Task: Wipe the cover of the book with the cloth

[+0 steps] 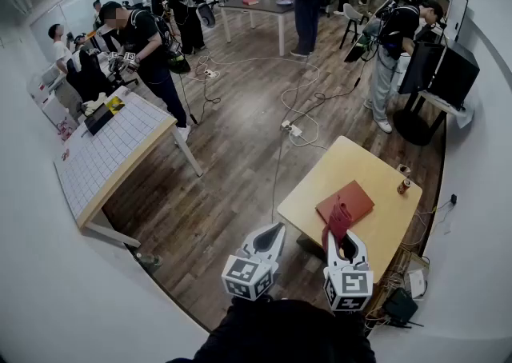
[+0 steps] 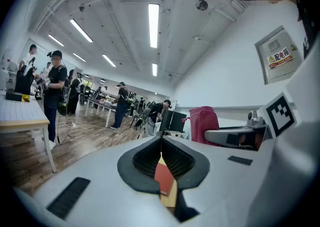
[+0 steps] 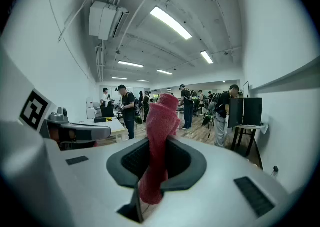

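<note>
Book (image 1: 356, 197): lay flat and closed, red cover up, on the right half of the small wooden table (image 1: 320, 173), near the person's side.
Long axis: ran on a slant in the head view, from near-left to far-right, a little askew to the table's edges; which end was the spine could not be told.
Cloth (image 1: 337, 223): red, bunched into a tall wad that overlapped the book's near corner in the head view; whether it touched the cover could not be told.
Right gripper (image 1: 342, 243): jaws clamped on the cloth's lower part, the wad rising out of them in the right gripper view (image 3: 159, 136).
Left gripper (image 1: 273, 235): jaws pressed together with nothing in them, held off the table's near-left edge.
Progress: cloth was in hand and brought to the book; no stroke across the cover looked done, so the whole wipe seemed left.
</note>
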`<control>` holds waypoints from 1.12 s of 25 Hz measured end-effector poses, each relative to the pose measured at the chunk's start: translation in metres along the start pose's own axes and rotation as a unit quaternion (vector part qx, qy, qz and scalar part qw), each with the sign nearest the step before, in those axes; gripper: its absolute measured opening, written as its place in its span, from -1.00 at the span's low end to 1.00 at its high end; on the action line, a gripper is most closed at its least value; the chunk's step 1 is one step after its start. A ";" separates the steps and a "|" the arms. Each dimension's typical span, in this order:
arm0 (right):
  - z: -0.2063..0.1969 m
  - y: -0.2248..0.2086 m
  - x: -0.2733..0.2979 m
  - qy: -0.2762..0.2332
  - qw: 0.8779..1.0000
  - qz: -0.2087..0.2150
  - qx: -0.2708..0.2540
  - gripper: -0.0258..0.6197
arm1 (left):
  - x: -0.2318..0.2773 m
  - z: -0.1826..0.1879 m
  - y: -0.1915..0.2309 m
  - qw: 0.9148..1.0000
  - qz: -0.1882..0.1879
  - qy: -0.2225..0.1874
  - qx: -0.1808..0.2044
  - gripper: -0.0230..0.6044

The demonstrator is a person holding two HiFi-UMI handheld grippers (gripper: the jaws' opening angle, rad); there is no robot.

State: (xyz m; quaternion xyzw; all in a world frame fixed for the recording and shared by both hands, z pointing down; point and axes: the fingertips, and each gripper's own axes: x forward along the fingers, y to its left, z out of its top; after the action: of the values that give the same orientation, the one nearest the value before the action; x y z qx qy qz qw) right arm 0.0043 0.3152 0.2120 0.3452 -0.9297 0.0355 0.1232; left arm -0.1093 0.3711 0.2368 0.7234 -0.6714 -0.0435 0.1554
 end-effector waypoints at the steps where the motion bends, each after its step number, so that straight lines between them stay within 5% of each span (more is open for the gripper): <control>1: -0.002 0.001 0.000 0.001 1.000 0.000 -0.001 -0.69 | -0.001 -0.002 0.001 1.000 0.000 0.000 0.000 -0.80; 28: -0.043 0.060 0.007 0.044 0.999 -0.004 0.026 -0.68 | -0.044 -0.049 0.042 0.999 0.002 0.042 -0.034 -0.80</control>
State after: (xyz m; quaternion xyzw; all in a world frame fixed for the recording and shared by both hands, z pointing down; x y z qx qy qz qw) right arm -0.0316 0.3626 0.2563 0.3497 -0.9209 0.0742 0.1554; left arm -0.1408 0.4209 0.2884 0.7173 -0.6640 -0.0351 0.2081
